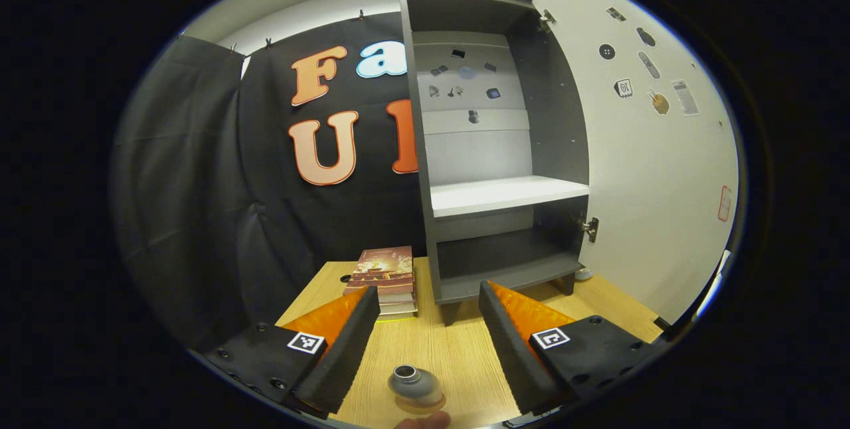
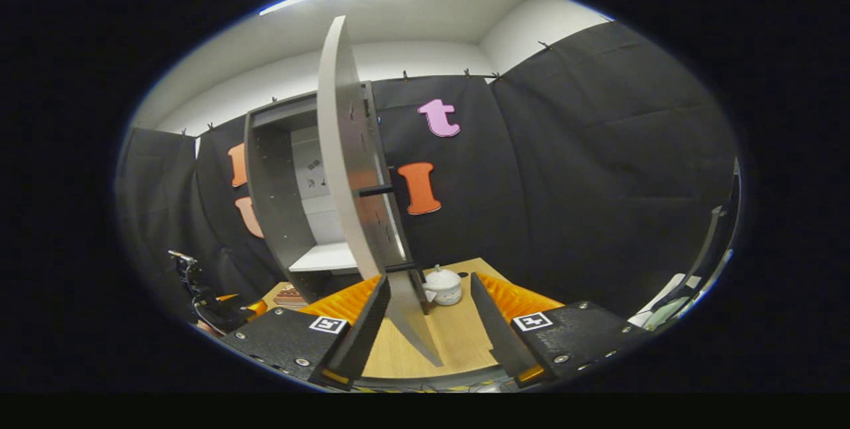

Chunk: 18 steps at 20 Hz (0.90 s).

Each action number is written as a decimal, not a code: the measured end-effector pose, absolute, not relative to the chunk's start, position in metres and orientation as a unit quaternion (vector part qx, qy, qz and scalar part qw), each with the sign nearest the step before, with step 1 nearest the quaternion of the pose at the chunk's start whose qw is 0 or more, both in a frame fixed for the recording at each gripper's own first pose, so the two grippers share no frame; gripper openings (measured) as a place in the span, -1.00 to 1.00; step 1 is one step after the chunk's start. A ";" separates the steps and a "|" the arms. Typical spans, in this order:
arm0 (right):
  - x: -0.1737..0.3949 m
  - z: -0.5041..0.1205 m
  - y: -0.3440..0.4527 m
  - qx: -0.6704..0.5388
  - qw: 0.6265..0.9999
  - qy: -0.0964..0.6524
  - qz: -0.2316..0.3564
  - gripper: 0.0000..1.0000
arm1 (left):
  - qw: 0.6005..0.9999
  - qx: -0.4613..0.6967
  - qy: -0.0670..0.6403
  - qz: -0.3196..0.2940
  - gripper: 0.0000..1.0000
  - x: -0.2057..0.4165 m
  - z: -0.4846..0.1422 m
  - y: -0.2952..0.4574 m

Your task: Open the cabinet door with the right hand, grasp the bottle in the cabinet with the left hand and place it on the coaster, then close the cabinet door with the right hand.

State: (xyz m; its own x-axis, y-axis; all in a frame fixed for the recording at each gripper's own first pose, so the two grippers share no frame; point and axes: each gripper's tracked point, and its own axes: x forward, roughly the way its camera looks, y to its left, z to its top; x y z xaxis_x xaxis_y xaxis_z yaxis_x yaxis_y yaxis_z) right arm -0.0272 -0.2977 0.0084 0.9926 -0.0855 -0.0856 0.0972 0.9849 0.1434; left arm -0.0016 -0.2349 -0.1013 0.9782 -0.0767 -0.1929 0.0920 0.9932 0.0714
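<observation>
Standing on the wooden table (image 1: 458,349), the cabinet (image 1: 491,150) gapes open.

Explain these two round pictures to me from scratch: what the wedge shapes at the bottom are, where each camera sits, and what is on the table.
A person holds a two-finger tool in each hand, and a fisheye camera rides on each tool. The wedges at the bottom are that tool's own fingers.

In the left gripper view, the left gripper is open and holds nothing. Between its fingers a small bottle stands on a coaster on the wooden table. Beyond are a stack of books and the cabinet, its door swung open.

In the right gripper view, the right gripper is open, with the door's edge between its fingers. A white lidded pot stands behind.
</observation>
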 end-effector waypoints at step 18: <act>-0.009 -0.002 -0.236 0.064 0.997 0.025 0.027 0.49 | 0.993 0.052 0.100 0.023 0.89 0.003 -0.103 -0.175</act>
